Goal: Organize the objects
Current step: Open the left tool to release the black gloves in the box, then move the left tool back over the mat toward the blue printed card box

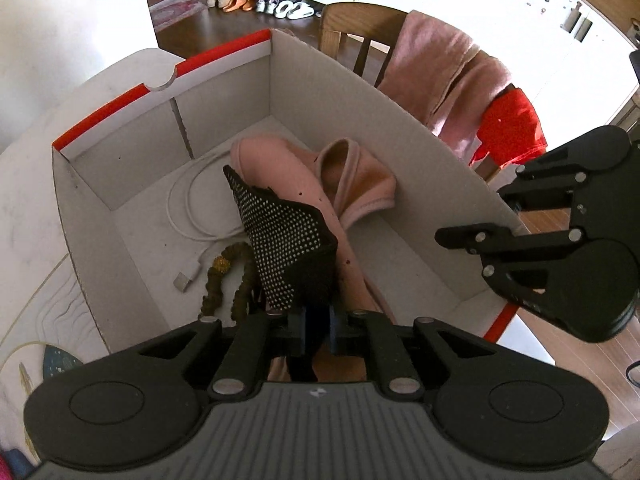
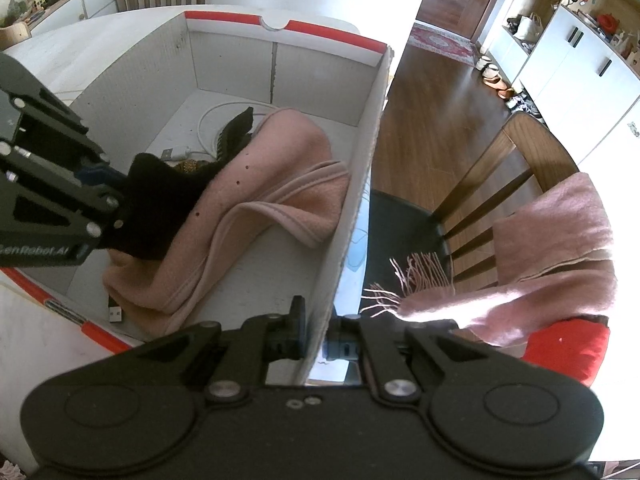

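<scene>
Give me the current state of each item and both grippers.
Cardboard box: open, upright on table.
Black dotted glove: pinched in left gripper, inside box.
Pink cloth: crumpled in box.
White cable: coiled on box floor.
Right gripper: clamped on box wall.

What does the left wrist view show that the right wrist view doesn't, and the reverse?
Only the left wrist view shows the white dots on the black glove and the braided brown cord. Only the right wrist view shows the right gripper clamped on the box wall, and a small black USB stick. Both show the cardboard box, pink towel and white cable.
</scene>
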